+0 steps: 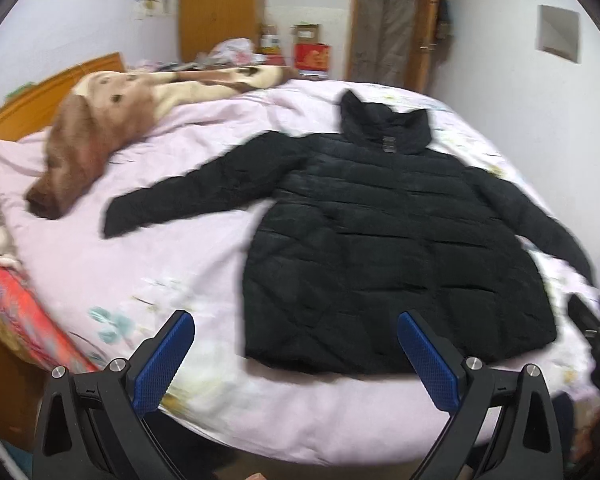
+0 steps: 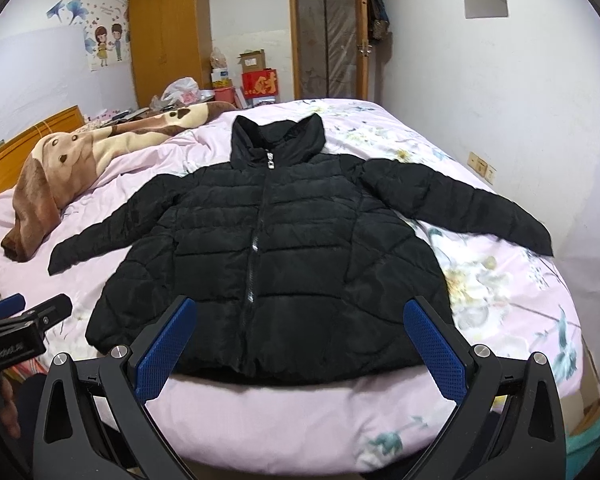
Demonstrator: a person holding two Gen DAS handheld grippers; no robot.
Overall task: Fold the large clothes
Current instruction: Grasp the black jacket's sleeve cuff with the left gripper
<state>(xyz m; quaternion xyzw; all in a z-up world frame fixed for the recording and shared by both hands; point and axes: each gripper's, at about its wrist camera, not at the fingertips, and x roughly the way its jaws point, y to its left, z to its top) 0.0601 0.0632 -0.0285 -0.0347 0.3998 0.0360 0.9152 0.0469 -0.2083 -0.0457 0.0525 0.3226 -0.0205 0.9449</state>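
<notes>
Blue-padded fingers of the right gripper [image 2: 300, 344] spread wide and empty, hovering just short of the hem of a black hooded puffer jacket [image 2: 276, 240]. Left gripper [image 1: 296, 360] likewise splayed open, holding nothing, aimed toward the hem's left corner. Jacket laid flat and face up on a pink floral duvet [image 2: 500, 292], zipped shut, hood [image 2: 278, 136] pointing at the far edge of the bed, left sleeve [image 1: 188, 200] and right sleeve [image 2: 460, 204] both flung outward. Brown-and-cream plush blanket [image 2: 60, 176] bunched well apart near the wooden headboard [image 2: 28, 140].

Judged as the opening of the fold: garment spread, no crease made, nothing yet gripped. Next move likely a pinch on one cuff or shoulder edge, then a carry across the chest; calls for closing on the thick quilted fabric alone, without catching the duvet beneath, and for keeping the slippery shell from sliding.
</notes>
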